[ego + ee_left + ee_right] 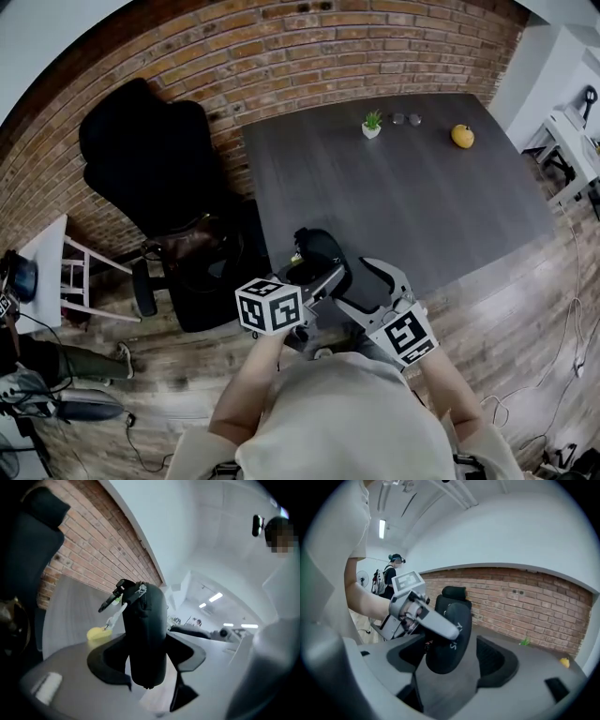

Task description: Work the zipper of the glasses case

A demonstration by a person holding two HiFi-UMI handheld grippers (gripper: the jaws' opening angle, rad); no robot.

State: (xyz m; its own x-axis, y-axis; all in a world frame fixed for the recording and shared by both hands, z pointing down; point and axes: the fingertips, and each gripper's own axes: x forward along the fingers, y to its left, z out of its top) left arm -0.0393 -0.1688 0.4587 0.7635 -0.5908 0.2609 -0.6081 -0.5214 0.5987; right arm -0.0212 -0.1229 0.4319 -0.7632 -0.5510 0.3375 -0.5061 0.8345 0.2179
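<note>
Brick wall (281, 47) runs along the far side, and the dark grey table (394, 206) sits against it. A small potted plant (372, 124), a pair of glasses (406, 119) and a yellow fruit (462, 136) are lined up near its back edge. A black office chair (141, 155) stands to the table's left on the wood floor (525, 309).

You're at the near edge with the black glasses case (147, 630) up in the air in front of you. It's off the table and well apart from those three things.

Your left gripper (147, 660) has it. The case stands upright between its jaws, both pads pressed against the sides of its lower half. At the case's top end the zipper pull (139, 589) shows, with a pale cord (112, 617) hanging off to one side.

Your right gripper (457, 656) comes in from the other side with its jaws apart. The case sits in the gap nearer one pad, with clear space to the other, so nothing is clamped there.

In the right gripper view, one finger (436, 620) of your left gripper lies across the case's face. Further back, another person (391, 576) stands wearing a backpack.
</note>
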